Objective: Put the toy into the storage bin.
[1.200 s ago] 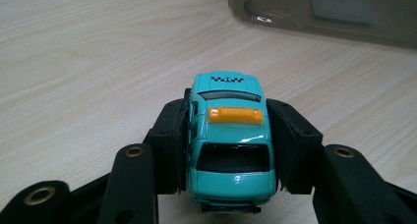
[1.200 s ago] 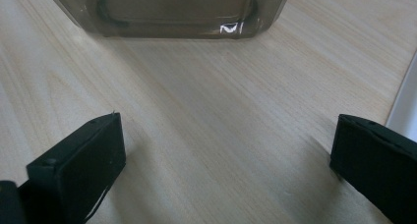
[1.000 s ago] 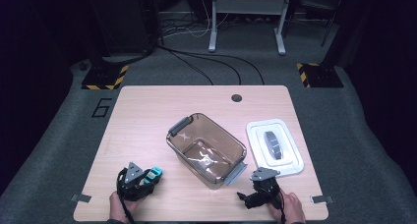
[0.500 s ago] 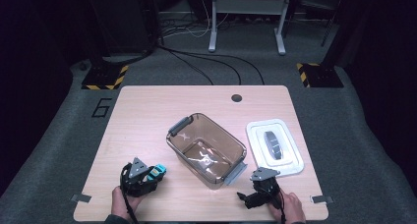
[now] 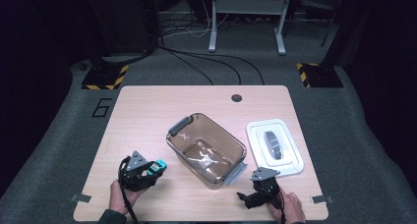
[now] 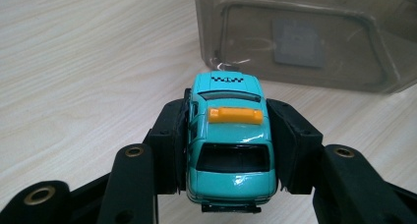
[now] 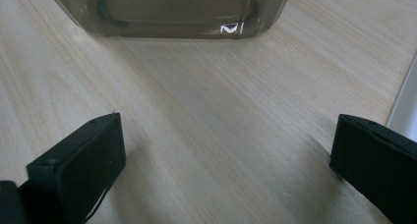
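My left gripper (image 6: 231,150) clamps its jaws on the teal toy taxi (image 6: 230,145) at lower centre, nose toward the brown bin (image 5: 206,149) for loading, while my right gripper (image 7: 226,165) waits wide apart.

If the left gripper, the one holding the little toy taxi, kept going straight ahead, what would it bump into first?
Most likely the near wall of the clear brown plastic bin, directly ahead of the left gripper and its teal toy taxi; bare table lies between.
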Action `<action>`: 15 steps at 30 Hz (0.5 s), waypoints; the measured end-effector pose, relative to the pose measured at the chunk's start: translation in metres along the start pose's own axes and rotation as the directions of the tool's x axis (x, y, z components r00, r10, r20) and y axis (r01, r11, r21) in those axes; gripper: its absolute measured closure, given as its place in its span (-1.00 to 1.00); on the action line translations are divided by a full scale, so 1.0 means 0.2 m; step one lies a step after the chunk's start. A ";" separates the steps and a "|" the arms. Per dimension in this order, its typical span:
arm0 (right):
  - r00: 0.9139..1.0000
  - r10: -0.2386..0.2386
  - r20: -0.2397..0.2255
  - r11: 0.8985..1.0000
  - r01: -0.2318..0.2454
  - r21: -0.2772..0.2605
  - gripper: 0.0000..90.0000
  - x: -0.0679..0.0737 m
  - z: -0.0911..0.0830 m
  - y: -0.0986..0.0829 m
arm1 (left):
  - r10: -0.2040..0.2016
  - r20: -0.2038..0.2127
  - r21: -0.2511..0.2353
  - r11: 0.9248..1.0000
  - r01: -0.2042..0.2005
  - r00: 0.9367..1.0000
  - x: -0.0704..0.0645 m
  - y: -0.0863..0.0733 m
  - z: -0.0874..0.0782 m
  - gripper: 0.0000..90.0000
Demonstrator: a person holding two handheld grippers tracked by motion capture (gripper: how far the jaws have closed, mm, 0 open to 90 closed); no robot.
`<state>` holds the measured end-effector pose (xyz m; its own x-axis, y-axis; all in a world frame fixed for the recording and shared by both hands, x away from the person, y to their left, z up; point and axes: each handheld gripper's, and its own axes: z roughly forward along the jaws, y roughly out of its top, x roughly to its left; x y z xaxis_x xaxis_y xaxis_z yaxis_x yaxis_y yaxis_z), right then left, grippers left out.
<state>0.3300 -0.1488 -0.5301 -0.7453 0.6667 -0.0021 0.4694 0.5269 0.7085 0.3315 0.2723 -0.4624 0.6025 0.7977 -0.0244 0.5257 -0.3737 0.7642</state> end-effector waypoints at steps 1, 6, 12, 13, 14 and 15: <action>1.000 -0.001 0.000 1.000 0.001 0.000 -1.00 0.00 0.00 0.00 | -0.002 0.001 0.001 1.000 0.002 1.000 0.00 0.01 -0.01 0.17; 1.000 -0.001 0.000 1.000 0.001 0.000 -1.00 0.00 0.00 0.00 | 0.004 0.008 0.001 1.000 -0.004 1.000 0.01 0.05 -0.04 0.17; 1.000 -0.001 0.000 1.000 0.001 0.000 -1.00 0.00 0.00 0.00 | 0.003 0.010 0.004 1.000 -0.003 1.000 0.02 0.10 -0.07 0.17; 1.000 0.000 0.000 1.000 0.000 0.000 -1.00 0.00 0.00 0.00 | 0.005 0.012 0.005 1.000 -0.005 1.000 0.02 0.11 -0.07 0.17; 1.000 -0.001 0.000 1.000 0.001 0.000 -1.00 0.00 0.00 0.00 | 0.012 0.014 0.012 1.000 -0.012 1.000 0.02 0.13 -0.08 0.17; 1.000 0.000 0.000 1.000 0.000 0.000 -1.00 0.00 0.00 0.00 | 0.024 0.014 0.016 1.000 -0.024 1.000 0.03 0.14 -0.08 0.17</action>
<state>0.3300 -0.1488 -0.5301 -0.7454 0.6666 -0.0022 0.4692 0.5269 0.7087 0.3401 0.2736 -0.4302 0.6233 0.7818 -0.0148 0.5206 -0.4008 0.7539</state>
